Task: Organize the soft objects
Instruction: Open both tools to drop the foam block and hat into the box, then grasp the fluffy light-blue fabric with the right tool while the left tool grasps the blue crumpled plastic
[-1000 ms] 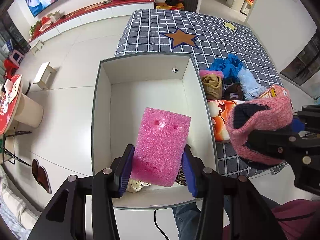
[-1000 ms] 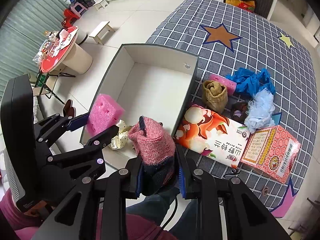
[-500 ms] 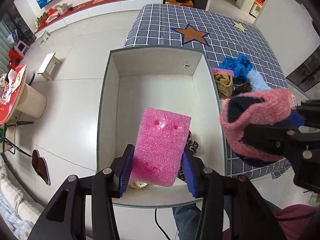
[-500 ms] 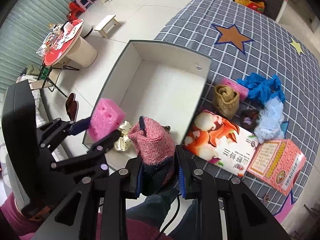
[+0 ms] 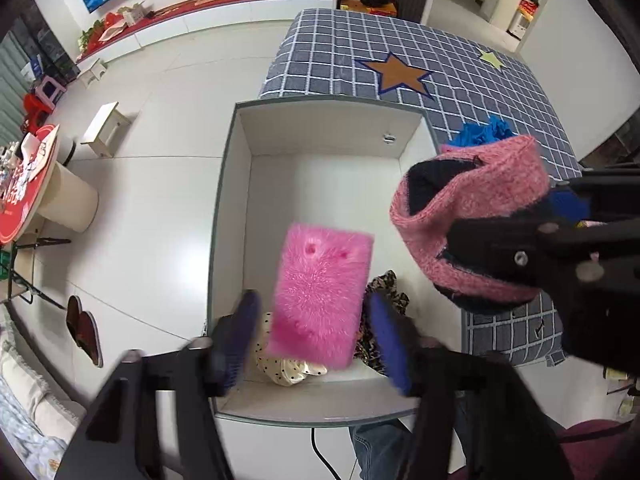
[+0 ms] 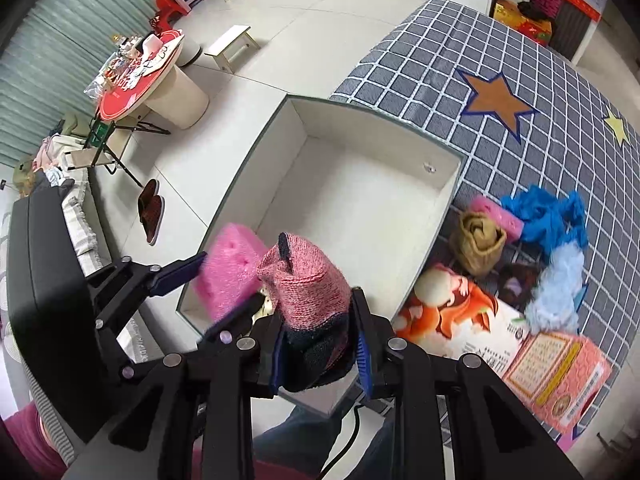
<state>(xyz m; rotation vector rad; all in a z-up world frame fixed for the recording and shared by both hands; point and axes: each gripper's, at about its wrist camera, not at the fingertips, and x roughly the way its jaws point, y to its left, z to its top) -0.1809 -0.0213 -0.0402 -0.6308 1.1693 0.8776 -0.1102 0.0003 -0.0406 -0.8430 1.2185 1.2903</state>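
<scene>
A pink foam sponge (image 5: 322,296) hangs blurred between the spread fingers of my left gripper (image 5: 316,344), above the near end of the white box (image 5: 332,136); the pads stand apart from its sides. It also shows in the right wrist view (image 6: 230,272). My right gripper (image 6: 318,354) is shut on a pink and navy knitted sock (image 6: 308,300), held over the box's near right corner; the sock also shows in the left wrist view (image 5: 472,224). A dotted cloth (image 5: 288,368) and a leopard-print cloth (image 5: 380,300) lie in the box.
On the checked cloth (image 6: 460,52) right of the box lie a tan pouch (image 6: 480,246), a pink sponge (image 6: 498,218), blue fabric (image 6: 548,216), a pale blue fluffy item (image 6: 560,288), a tissue pack (image 6: 460,320) and a pink carton (image 6: 556,380). White floor lies left.
My left gripper has opened and the pink sponge has come free between its fingers. My right gripper has carried the sock left, over the box edge.
</scene>
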